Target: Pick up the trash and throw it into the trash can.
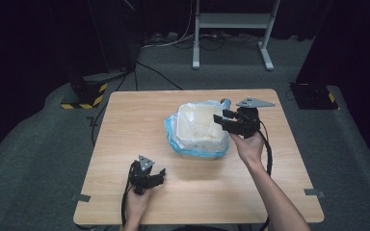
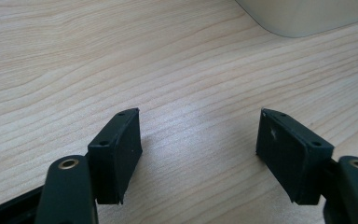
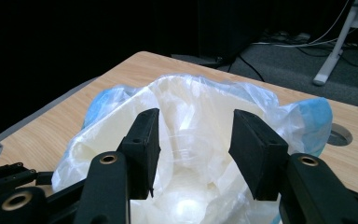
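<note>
A white bin (image 1: 197,108) lined with a translucent blue-tinted plastic bag (image 1: 172,132) stands in the middle of the wooden table (image 1: 125,125). My right gripper (image 1: 221,119) hovers at the bin's right rim, open, its jaws pointing left over the mouth. In the right gripper view the gripper (image 3: 193,126) has nothing between its jaws, and the crumpled bag (image 3: 191,91) lies just beyond them. My left gripper (image 1: 158,176) rests low near the table's front left, open. In its own view the left gripper (image 2: 198,126) frames bare wood, with the bin's base (image 2: 307,18) farther off.
A round cable hole (image 3: 340,135) sits in the tabletop behind the bag. Grey tape tabs (image 1: 80,197) mark the table's front corners. On the floor beyond are a white frame (image 1: 231,21), cables, and a yellow-black striped stand base (image 1: 84,98).
</note>
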Available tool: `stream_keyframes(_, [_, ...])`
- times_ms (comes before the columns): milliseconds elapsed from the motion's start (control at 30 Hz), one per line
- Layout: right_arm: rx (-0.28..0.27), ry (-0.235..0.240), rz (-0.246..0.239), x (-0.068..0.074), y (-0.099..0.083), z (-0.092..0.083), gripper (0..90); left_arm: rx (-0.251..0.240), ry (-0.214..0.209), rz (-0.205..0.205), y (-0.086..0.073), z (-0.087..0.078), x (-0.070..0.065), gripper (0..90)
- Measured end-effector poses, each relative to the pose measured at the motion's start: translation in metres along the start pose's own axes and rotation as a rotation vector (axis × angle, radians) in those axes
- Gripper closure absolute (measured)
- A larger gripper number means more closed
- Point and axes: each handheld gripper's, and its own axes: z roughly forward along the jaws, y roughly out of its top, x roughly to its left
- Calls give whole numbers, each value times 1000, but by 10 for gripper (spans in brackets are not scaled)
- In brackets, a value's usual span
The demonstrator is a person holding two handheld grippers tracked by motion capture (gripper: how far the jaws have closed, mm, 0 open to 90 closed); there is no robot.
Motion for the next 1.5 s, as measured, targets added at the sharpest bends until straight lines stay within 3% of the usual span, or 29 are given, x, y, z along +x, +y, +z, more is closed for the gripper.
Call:
stream_keyframes(833, [-35,7,36,-12,-14,-32,508,0,-1,0,0,0,0,304])
stream_keyframes(1000, [-29,-12,13,-11,-16,-40,506,0,-1,-1,0,0,0,304])
stream_keyframes(1500, [-42,-25,30,-18,-26,-57,508,0,-1,0,0,0,0,304])
